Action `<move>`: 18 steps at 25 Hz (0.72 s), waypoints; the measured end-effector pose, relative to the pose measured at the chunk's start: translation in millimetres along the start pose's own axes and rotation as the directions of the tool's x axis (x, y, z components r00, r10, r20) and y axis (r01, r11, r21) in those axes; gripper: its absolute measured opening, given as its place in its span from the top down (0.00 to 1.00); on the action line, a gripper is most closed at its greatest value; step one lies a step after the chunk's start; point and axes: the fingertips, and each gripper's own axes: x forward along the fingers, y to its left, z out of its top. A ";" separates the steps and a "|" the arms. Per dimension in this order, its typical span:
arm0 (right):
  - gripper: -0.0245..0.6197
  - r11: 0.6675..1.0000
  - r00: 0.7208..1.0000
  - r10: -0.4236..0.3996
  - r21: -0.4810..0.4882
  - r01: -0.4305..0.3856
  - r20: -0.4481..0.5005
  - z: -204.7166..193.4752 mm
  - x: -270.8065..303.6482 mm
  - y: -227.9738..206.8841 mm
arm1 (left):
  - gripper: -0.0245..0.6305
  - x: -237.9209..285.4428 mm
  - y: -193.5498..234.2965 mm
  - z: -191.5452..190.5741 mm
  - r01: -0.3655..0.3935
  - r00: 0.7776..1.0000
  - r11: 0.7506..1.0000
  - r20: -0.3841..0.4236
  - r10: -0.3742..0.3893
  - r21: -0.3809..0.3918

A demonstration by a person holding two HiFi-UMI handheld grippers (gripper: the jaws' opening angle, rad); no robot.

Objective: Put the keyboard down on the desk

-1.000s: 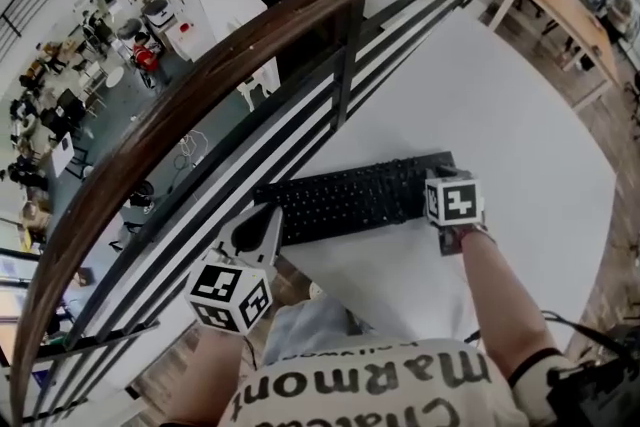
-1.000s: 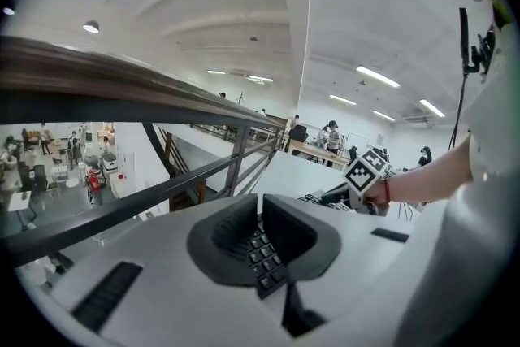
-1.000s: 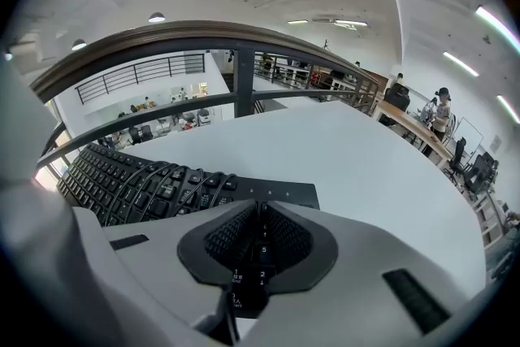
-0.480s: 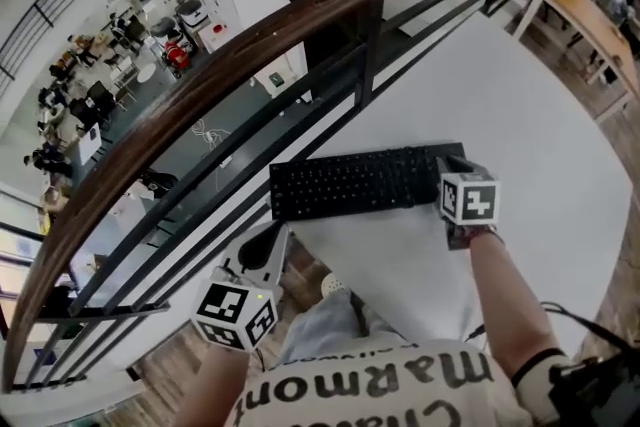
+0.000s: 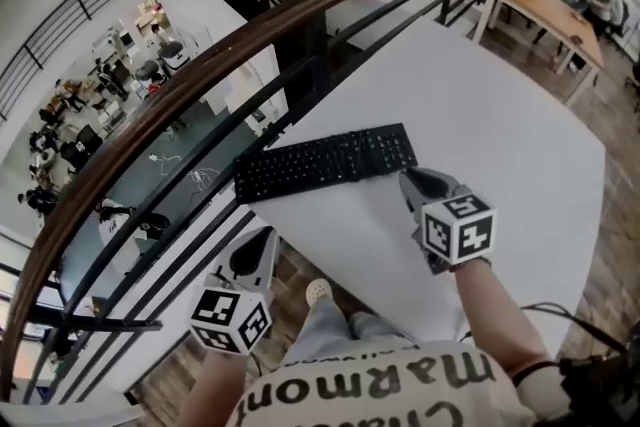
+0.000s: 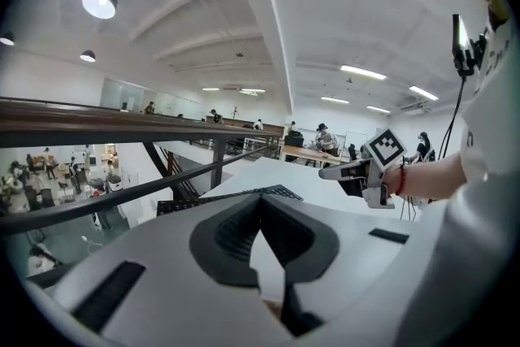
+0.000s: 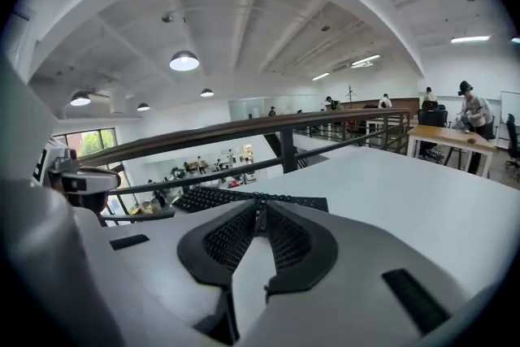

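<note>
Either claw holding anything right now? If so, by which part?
Nothing is held. The left claw and right claw are both shut and empty. The keyboard lies flat on the desk, apart from both.

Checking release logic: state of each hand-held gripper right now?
Left hand-held gripper: closed, holding nothing.
Right hand-held gripper: closed, holding nothing; the keyboard lies on the desk, apart from it.

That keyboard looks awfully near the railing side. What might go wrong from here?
The keyboard lies with its left end right by the edge of the desk, beside the railing and an open drop beyond; a nudge might push it over. The right gripper, shut and empty, hovers close to its right end and might bump it.
</note>
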 end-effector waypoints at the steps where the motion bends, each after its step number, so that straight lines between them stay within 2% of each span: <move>1: 0.86 1.000 1.000 -0.010 0.008 0.010 0.003 -1.9 -18.3 -2.5 | 0.96 -3.8 -16.6 -1.2 0.009 1.000 1.000 0.003 -0.009 0.018; 5: 0.88 0.999 1.000 -0.017 0.052 0.017 -0.008 -12.9 -91.1 -15.2 | 0.96 -24.9 -89.4 -2.4 0.045 0.999 0.995 0.015 -0.046 0.094; 8: 0.88 0.999 1.000 -0.023 0.039 0.023 0.001 -18.5 -136.7 -25.0 | 0.96 -43.8 -143.1 -10.2 0.096 0.995 0.987 0.015 -0.099 0.130; 11: 0.88 0.999 1.000 -0.012 0.030 0.012 0.018 -22.4 -182.8 -33.5 | 0.96 -65.8 -188.4 -18.1 0.088 0.996 0.985 0.002 -0.089 0.145; 15: 0.88 0.998 1.000 -0.003 0.056 0.003 -0.003 -52.6 -209.7 -26.7 | 0.96 -106.6 -203.3 -33.8 0.053 0.998 0.997 0.014 -0.054 0.060; 18: 0.88 0.997 1.000 -0.005 0.075 0.006 -0.014 -89.5 -212.9 -18.6 | 0.96 -135.4 -197.4 -64.9 0.015 1.000 0.998 0.015 -0.016 0.057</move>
